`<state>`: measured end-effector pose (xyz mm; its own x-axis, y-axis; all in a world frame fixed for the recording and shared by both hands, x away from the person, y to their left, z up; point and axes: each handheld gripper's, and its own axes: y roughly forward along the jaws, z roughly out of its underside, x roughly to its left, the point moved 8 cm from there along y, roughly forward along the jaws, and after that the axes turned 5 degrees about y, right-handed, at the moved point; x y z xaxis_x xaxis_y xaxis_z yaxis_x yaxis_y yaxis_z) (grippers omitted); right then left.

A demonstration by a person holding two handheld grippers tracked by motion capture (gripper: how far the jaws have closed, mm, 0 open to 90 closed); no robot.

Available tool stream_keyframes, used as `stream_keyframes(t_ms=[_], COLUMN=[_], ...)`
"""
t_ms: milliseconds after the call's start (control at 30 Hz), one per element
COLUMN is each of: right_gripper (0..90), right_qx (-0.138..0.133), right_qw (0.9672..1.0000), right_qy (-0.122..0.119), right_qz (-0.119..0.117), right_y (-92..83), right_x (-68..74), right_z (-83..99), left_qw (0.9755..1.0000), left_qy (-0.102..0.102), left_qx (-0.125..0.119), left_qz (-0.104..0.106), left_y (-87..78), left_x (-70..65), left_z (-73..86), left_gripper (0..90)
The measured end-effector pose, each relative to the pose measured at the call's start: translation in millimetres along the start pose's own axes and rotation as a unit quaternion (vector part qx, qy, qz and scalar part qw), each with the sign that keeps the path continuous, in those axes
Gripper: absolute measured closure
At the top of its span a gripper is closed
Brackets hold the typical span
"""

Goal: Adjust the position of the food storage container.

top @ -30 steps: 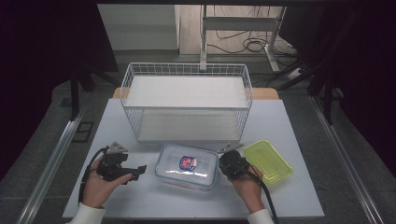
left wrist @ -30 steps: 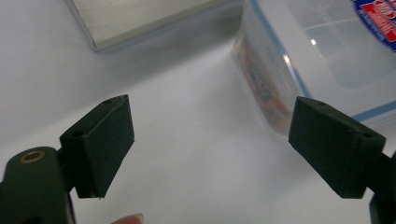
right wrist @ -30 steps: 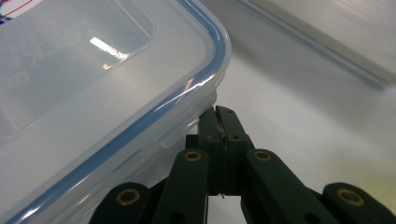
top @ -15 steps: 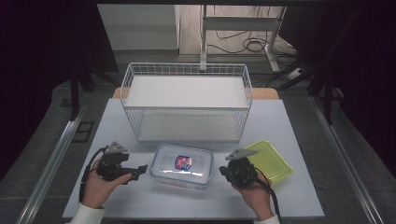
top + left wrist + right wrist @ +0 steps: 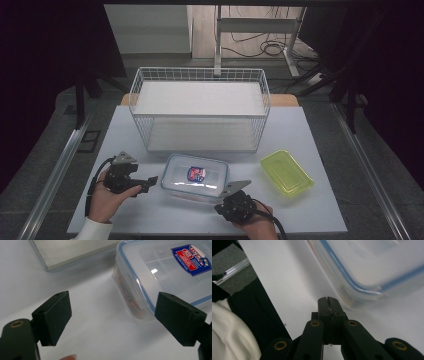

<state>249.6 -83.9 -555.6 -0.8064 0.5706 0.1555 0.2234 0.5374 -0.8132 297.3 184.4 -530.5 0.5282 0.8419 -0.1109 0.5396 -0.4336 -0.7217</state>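
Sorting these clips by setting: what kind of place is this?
Probably a lab or workshop data-collection bench: a white table on metal rails, loose floor cables, and handheld grippers, left and right.

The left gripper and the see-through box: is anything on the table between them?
No. In the left gripper view, bare white table lies between the open left gripper and the clear box. The high view agrees.

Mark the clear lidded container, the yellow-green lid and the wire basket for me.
clear lidded container (image 5: 196,175): high view, middle of its lid.
yellow-green lid (image 5: 286,173): high view, its centre.
wire basket (image 5: 199,116): high view, front top rim.
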Motion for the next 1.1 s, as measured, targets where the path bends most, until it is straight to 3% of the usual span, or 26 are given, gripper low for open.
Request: stream_keyframes(t_ms=[133, 467, 667, 867, 967, 1100], right_gripper=[88.8, 89.0, 88.9, 88.9, 88.9, 88.9], right_qx=[-0.002, -0.015, -0.025, -0.028, -0.037, -0.049], right_qw=[1.0, 0.9995, 0.9984, 0.9985, 0.9986, 0.9977], right_qy=[-0.007, 0.003, 0.025, 0.024, 0.032, 0.038], right_qz=[-0.001, 0.027, 0.043, 0.041, 0.02, 0.027], right_y=[6.3, 10.7, 11.4, 11.0, 2.5, -17.9], right_x=[3.8, -14.2, -29.3, -33.4, -30.5, -34.2], right_z=[-2.9, -9.1, -11.8, -11.1, -10.2, -9.4], left_qw=[1.0, 1.0, 1.0, 1.0, 1.0, 0.9999], left_qy=[0.001, -0.002, -0.002, -0.003, -0.006, -0.01], left_qx=[0.002, 0.001, -0.001, 0.001, -0.003, -0.01], left_qz=[0.001, -0.002, -0.001, -0.001, -0.001, 0.002], left_y=[1.3, 0.8, 1.2, 2.2, -0.5, -3.7], left_x=[-1.0, 3.0, 0.8, 2.1, 3.6, 5.3], left_z=[0.3, 1.7, 0.9, 2.4, 2.4, 1.0], left_gripper=[13.6, 13.6, 13.5, 13.5, 13.5, 13.4])
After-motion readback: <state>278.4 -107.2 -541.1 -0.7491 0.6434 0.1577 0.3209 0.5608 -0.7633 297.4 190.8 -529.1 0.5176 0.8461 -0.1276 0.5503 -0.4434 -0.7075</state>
